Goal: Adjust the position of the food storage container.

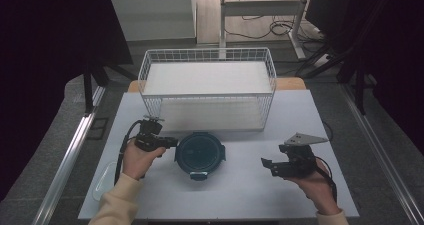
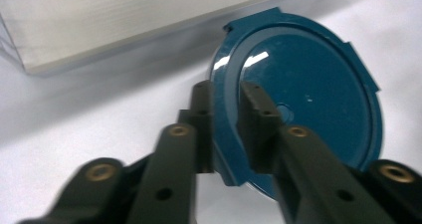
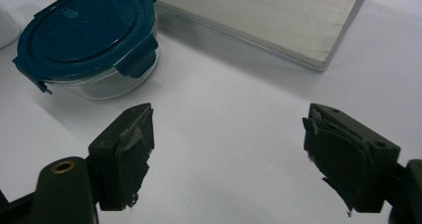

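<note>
Left claw (image 2: 226, 129) clenched on lid (image 2: 308, 84) rim; lift straight, keep grip square (latch side nearest). Right claw (image 3: 226, 159) released, box (image 3: 89, 50) ahead-left.

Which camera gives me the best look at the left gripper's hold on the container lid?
The left gripper view: the left gripper straddles the lid rim up close. The high view shows it beside the lid, too small to judge.

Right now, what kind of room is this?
Probably a lab or test workshop, not a kitchen. A plain white table holds just a white wire basket and a round glass container with a dark teal lid, and loose cables trail across the floor behind.
</note>
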`<state>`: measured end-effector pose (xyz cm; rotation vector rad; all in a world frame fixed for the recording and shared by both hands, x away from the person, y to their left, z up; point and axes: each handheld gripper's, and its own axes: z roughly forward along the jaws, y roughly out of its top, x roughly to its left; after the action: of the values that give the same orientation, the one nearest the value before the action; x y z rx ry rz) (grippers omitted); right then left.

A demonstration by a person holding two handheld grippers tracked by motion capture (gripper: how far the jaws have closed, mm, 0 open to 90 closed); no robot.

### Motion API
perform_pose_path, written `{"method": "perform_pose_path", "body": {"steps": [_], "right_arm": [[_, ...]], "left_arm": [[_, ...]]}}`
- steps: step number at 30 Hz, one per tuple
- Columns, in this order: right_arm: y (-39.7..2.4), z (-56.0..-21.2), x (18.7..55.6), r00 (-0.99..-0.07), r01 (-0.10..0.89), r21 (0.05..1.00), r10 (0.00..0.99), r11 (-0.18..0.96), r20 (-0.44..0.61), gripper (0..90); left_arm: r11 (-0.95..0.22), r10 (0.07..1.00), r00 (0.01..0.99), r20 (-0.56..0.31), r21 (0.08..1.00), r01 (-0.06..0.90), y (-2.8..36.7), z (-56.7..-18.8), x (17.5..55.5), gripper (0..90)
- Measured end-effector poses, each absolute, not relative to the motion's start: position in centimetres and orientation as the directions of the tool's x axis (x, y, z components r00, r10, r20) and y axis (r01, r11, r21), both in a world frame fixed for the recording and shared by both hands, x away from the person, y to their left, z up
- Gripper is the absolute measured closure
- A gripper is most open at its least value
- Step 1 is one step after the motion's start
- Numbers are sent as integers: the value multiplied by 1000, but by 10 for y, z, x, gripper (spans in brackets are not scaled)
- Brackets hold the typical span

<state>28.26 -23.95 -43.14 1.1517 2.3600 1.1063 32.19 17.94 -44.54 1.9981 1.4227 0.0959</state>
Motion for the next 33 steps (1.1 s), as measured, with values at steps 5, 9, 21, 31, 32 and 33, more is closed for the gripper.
{"method": "perform_pose_path", "body": {"steps": [5,9,21,31,32,33], "right_arm": [[-239,-432,282,-640,542,745,765,388,67,193],[-239,-433,283,-640,544,743,766,390,67,193],[-238,-438,285,-642,550,733,764,400,64,193],[-237,-439,285,-643,548,733,763,403,61,193],[-237,-439,285,-642,549,733,764,402,62,193],[-237,-439,286,-642,550,732,764,402,62,193]], "left_arm": [[-174,886,373,-277,547,819,181,-452,326,884],[-183,894,366,-258,534,826,178,-458,328,900],[-198,896,363,-257,500,843,174,-478,336,900],[-180,893,356,-277,505,844,173,-480,335,900],[-189,890,363,-274,503,843,173,-480,334,900],[-184,889,363,-281,506,843,172,-480,334,900]]}}
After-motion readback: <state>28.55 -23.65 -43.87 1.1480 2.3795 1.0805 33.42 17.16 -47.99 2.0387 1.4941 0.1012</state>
